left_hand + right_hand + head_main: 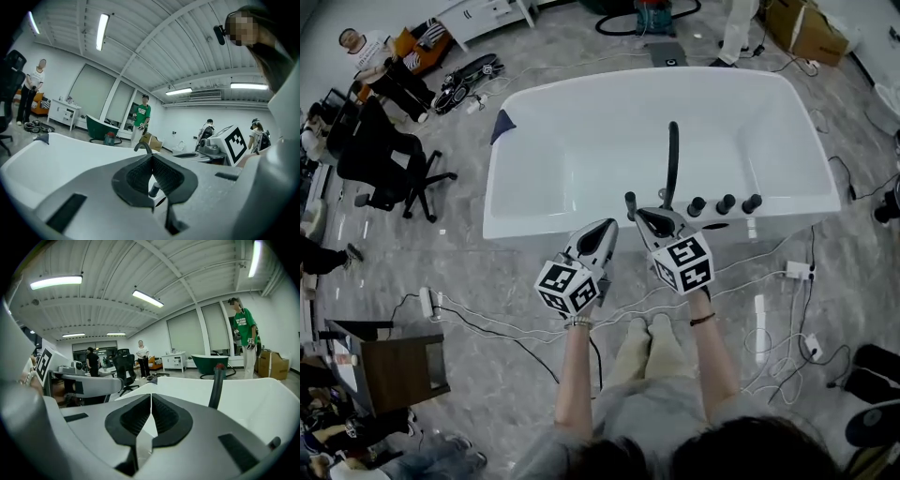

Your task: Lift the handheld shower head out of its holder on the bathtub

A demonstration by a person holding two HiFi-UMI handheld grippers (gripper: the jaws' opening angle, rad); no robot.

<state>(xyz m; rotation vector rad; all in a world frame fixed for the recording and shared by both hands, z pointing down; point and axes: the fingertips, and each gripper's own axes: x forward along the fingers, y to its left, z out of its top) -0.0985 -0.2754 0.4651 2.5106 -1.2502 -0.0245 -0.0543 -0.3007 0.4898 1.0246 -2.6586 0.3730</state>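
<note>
I have both grippers poised over the tub's near rim, side by side. The left gripper and right gripper are each clenched on nothing. The shower head stands upright on that rim, left of three knobs and just beyond the right gripper, untouched.

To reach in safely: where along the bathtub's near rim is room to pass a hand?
Bare: the bathtub rim from its left corner to the left hand-held gripper, and the basin behind. Crowded: around the shower head, with a lever on its left and three knobs on its right.
</note>
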